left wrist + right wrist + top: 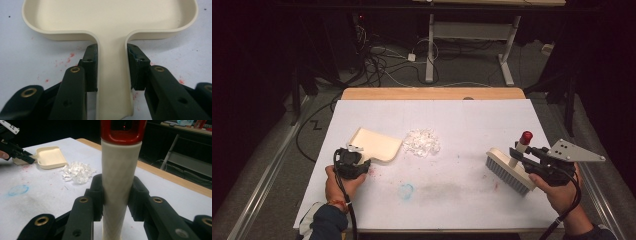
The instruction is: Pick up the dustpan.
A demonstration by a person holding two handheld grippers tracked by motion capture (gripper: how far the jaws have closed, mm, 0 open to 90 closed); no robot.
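The left gripper (111, 67) is squeezing the dustpan (375, 144) handle, just beside the white scraps (422, 142). The right gripper (115, 197) is squeezing the brush (508, 170), well apart from them. A hard sweep might be flinging scraps past the pan

Overhead light falls evenly on the white tabletop (472, 125); the surrounding room is dark, and distant detail looks perhaps slightly soft.

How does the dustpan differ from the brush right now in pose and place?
The dustpan lies flat on the table beside the white scraps; the brush stands bristles-down, far from them. The dustpan's handle runs level; the brush's points upward, red-tipped. Both are cream, each clamped at the handle.
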